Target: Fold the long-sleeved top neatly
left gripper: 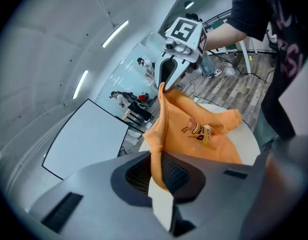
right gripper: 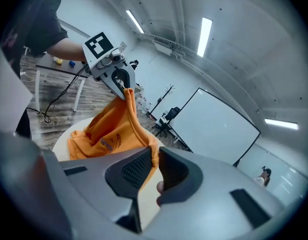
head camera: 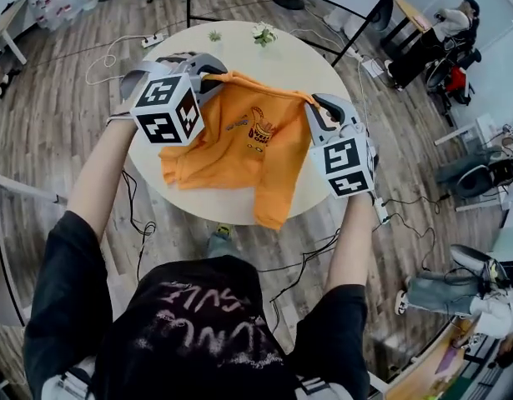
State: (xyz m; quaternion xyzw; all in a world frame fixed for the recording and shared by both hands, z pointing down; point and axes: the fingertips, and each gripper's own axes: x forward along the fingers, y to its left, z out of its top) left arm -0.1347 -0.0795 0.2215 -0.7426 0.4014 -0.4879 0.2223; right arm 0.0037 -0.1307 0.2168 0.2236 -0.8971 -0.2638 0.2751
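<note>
An orange long-sleeved top (head camera: 235, 144) with a small printed picture hangs stretched between my two grippers above a round white table (head camera: 294, 65). My left gripper (head camera: 213, 72) is shut on one upper corner of the top (left gripper: 156, 149). My right gripper (head camera: 314, 105) is shut on the other upper corner (right gripper: 152, 156). The lower part of the top rests bunched on the table, and one sleeve (head camera: 273, 202) hangs over the near edge. In the left gripper view the right gripper (left gripper: 164, 84) shows across the cloth; in the right gripper view the left gripper (right gripper: 124, 89) shows likewise.
Two small plants (head camera: 263, 33) stand at the far side of the table. Cables and a power strip (head camera: 152, 38) lie on the wooden floor. Chairs and desks stand at the right, with a person (head camera: 456, 19) seated at the far right. A whiteboard (right gripper: 214, 129) stands behind.
</note>
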